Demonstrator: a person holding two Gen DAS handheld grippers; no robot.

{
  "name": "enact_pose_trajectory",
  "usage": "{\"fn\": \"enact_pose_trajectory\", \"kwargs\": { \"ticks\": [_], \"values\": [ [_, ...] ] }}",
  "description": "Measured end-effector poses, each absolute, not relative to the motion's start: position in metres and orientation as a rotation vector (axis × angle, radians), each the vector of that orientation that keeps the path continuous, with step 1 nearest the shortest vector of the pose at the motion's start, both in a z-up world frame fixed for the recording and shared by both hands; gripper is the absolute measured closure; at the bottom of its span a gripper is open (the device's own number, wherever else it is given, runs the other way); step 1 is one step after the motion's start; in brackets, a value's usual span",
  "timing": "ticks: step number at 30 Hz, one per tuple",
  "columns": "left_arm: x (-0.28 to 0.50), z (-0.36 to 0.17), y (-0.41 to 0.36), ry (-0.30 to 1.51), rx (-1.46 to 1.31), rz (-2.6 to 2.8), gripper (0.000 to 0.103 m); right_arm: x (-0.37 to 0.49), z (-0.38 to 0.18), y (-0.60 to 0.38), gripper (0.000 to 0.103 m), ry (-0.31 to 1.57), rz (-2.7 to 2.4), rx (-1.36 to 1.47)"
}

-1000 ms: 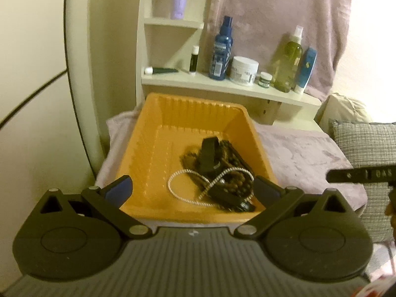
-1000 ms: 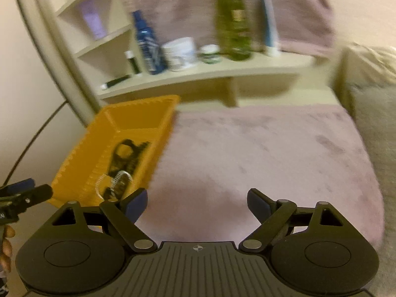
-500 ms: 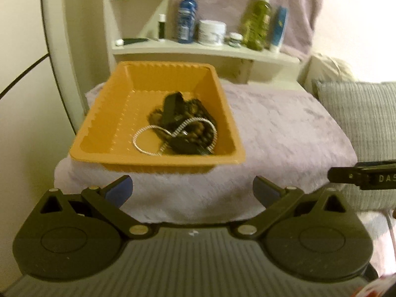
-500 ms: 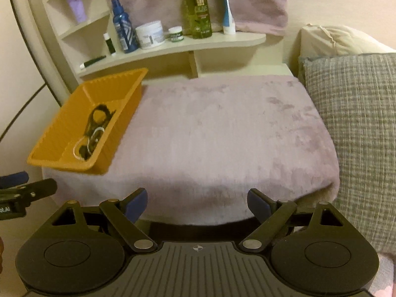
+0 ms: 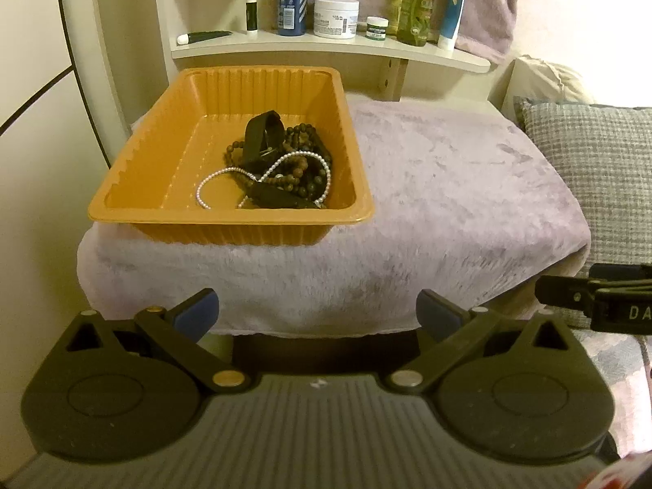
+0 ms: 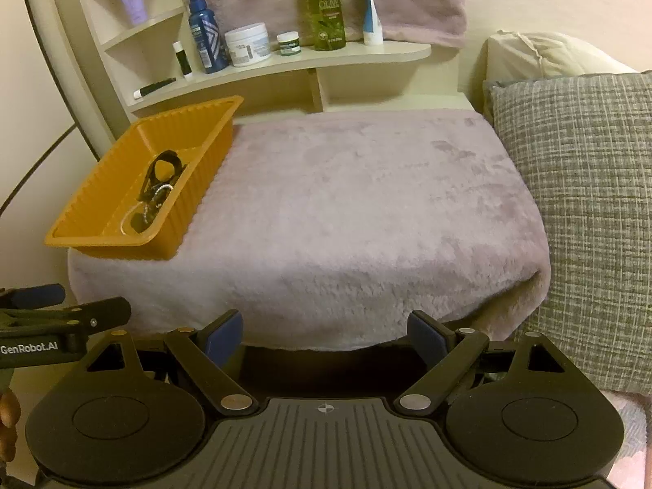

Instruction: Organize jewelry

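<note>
While level, both tongs (image 5: 318, 311) (image 6: 325, 332) gape, empty

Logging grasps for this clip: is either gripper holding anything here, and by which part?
Nothing is held. The left gripper and right gripper are open and empty; the jewelry lies in the orange tray.

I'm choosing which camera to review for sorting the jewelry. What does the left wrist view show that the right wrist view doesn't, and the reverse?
Left wrist only: the full tangle in the orange tray, with the pearl strand, brown beads and black band told apart.

Right wrist only: the lilac tube on an upper shelf, and more of the grey pillow.

Both: the tray on the pink blanket, the toiletry shelf, and open, empty tools, left tool and right tool.
</note>
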State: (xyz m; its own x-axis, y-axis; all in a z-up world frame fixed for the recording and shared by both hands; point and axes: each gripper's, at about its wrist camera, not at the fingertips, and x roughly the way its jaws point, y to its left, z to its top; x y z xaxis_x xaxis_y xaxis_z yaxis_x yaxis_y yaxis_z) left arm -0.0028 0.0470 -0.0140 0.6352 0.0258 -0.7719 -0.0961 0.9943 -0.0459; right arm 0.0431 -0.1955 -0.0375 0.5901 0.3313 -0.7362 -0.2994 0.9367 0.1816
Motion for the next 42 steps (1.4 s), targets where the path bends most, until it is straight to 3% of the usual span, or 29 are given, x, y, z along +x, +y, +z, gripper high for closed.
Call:
{"fn": "enact_pose_trajectory", "kwargs": {
  "ticks": [42],
  "values": [
    [-0.0015,-0.0122,0.0413,0.862,-0.071,0.083,0.001,0.0482,-0.0383,-0.1952,0.016,0.872,0.392,0.034]
  ]
}}
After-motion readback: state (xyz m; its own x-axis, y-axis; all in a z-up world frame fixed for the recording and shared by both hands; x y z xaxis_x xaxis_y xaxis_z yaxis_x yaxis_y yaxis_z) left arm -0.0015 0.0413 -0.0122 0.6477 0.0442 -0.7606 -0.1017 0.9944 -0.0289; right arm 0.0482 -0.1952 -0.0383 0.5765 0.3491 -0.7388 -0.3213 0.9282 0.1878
